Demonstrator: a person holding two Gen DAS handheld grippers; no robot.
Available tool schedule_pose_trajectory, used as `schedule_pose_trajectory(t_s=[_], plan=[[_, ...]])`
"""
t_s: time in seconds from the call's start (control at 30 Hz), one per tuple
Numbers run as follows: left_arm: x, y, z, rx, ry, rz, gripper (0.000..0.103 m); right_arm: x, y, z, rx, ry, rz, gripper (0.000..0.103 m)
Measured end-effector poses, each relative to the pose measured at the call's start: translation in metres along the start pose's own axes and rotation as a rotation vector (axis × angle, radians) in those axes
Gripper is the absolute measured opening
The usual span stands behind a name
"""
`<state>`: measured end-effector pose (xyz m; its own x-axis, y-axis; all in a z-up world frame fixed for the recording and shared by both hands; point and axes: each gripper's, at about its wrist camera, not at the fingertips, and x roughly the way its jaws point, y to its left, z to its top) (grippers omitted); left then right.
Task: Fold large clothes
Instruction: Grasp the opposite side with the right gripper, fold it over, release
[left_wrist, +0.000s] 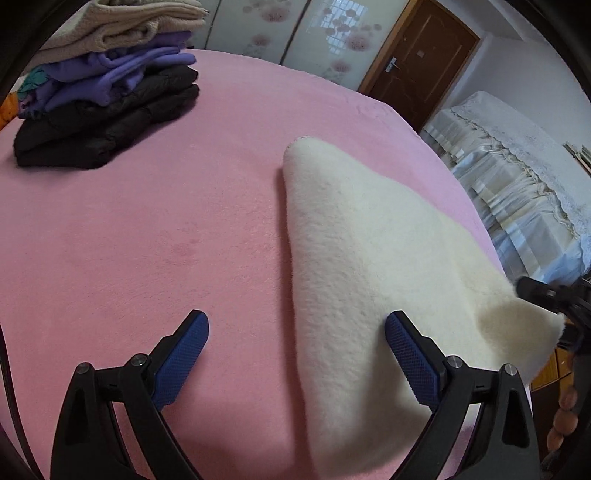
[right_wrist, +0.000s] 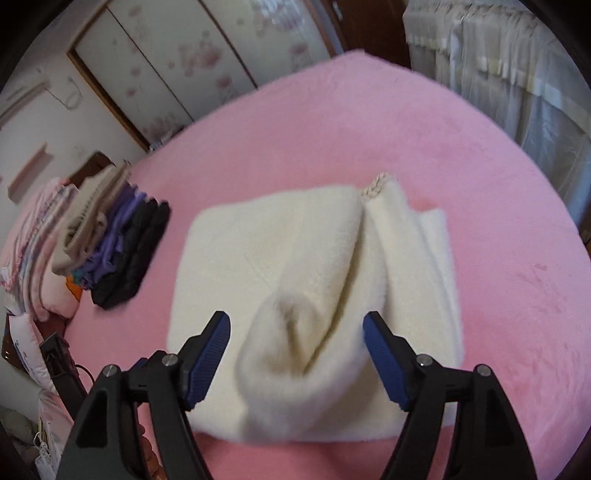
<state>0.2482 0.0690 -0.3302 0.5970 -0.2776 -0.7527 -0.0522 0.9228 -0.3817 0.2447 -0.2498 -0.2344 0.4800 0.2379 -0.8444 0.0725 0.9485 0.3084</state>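
Observation:
A cream fleece garment (left_wrist: 373, 280) lies folded on the pink bed cover (left_wrist: 147, 229). My left gripper (left_wrist: 297, 325) is open, low over the bed, its right finger over the garment's near edge and its left finger over bare cover. In the right wrist view the garment (right_wrist: 280, 251) lies in a rough rectangle with a raised fold running down its middle. My right gripper (right_wrist: 297, 326) is open above the garment's near end, a bunched hump of fleece between its fingers. Part of the right gripper (left_wrist: 554, 299) shows at the garment's right corner in the left wrist view.
A stack of folded clothes (left_wrist: 110, 85), beige on purple on black, sits at the bed's far left; it also shows in the right wrist view (right_wrist: 114, 229). Pink bedding (right_wrist: 33, 258) lies beyond it. A covered sofa (left_wrist: 517, 177), a wooden door (left_wrist: 424, 62) and wardrobe panels stand past the bed.

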Motion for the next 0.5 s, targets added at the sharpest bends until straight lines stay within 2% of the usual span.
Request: schedule_pose_trajectory(t_s=[0.17, 0.2, 0.23, 0.27, 0.3, 0.37, 0.43, 0.5], plan=[[0.005, -0.006, 0.015, 0.002, -0.003, -0.027, 0.099, 0.049, -0.012, 0.021, 0.043, 0.198, 0.006, 0.075], [0.006, -0.007, 0.018, 0.001, 0.002, -0.027, 0.099, 0.058, -0.015, 0.021, 0.052, 0.237, 0.012, 0.074], [0.008, -0.007, 0.020, -0.002, 0.008, -0.030, 0.099, 0.062, -0.018, 0.019, 0.058, 0.249, 0.018, 0.068], [0.010, -0.007, 0.022, -0.004, 0.016, -0.032, 0.099, 0.064, -0.020, 0.018, 0.050, 0.250, 0.029, 0.044], [0.013, -0.008, 0.023, -0.007, 0.027, -0.034, 0.099, 0.065, -0.020, 0.017, 0.044, 0.253, 0.056, 0.025], [0.017, -0.011, 0.027, -0.009, 0.041, -0.035, 0.099, 0.058, -0.021, 0.016, 0.036, 0.230, 0.073, 0.022], [0.018, -0.016, 0.029, -0.004, 0.044, -0.028, 0.099, 0.042, -0.012, 0.016, -0.036, 0.152, 0.052, 0.020], [0.016, -0.024, 0.032, 0.013, 0.037, -0.030, 0.099, 0.012, -0.005, 0.016, -0.097, 0.037, 0.053, 0.018]])
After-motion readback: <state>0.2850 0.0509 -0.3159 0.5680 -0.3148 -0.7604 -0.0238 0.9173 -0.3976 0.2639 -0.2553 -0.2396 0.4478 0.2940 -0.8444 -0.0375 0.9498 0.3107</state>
